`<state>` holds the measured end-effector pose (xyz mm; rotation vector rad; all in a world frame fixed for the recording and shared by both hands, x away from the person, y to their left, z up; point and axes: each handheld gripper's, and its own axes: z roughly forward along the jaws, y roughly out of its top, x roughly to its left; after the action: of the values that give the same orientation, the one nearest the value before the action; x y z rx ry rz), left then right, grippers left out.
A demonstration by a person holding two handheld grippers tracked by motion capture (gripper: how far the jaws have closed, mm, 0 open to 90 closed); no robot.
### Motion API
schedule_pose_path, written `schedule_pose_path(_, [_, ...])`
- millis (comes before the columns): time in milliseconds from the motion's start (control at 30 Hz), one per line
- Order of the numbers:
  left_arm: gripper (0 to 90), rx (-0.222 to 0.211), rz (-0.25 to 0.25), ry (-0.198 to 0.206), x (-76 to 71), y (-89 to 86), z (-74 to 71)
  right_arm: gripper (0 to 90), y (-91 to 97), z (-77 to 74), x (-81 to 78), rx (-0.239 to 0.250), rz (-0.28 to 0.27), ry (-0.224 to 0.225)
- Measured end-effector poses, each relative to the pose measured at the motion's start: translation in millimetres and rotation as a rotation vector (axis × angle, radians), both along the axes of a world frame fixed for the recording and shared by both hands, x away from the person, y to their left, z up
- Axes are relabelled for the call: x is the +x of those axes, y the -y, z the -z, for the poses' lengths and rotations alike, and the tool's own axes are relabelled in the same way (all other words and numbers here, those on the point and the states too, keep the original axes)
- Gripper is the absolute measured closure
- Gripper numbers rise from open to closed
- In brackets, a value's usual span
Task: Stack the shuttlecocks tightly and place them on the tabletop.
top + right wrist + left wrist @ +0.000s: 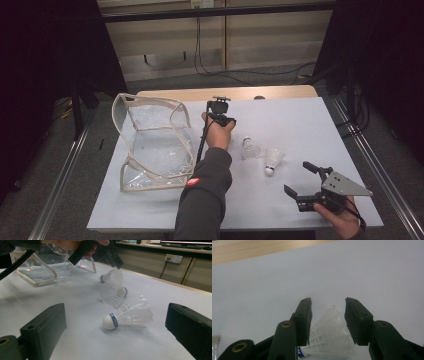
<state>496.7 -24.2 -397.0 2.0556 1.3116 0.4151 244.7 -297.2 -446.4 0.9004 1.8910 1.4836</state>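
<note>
Three white shuttlecocks lie on the pale table top. One rests on the surface between the spread jaws of my left gripper, whose pads stand off its skirt; the right gripper view has this shuttlecock below that gripper's black jaw. In the high view my left gripper is held at mid-table, pointing down. The second shuttlecock and third lie to its right. My right gripper stands open at the front right, the nearest shuttlecock lying a little beyond its jaws.
A clear plastic bag with beige trim stands open on the left half of the table, close to my left forearm. A wooden strip runs along the far edge. Cables hang by the wall behind.
</note>
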Motion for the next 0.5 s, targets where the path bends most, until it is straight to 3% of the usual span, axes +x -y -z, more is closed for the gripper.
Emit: schedule_pose_path(500, [39.0, -0.126, -0.003, -0.003, -21.2, -3.1, -18.1, 2.7, -0.8, 0.2, -0.2, -0.001, 0.003, -0.004])
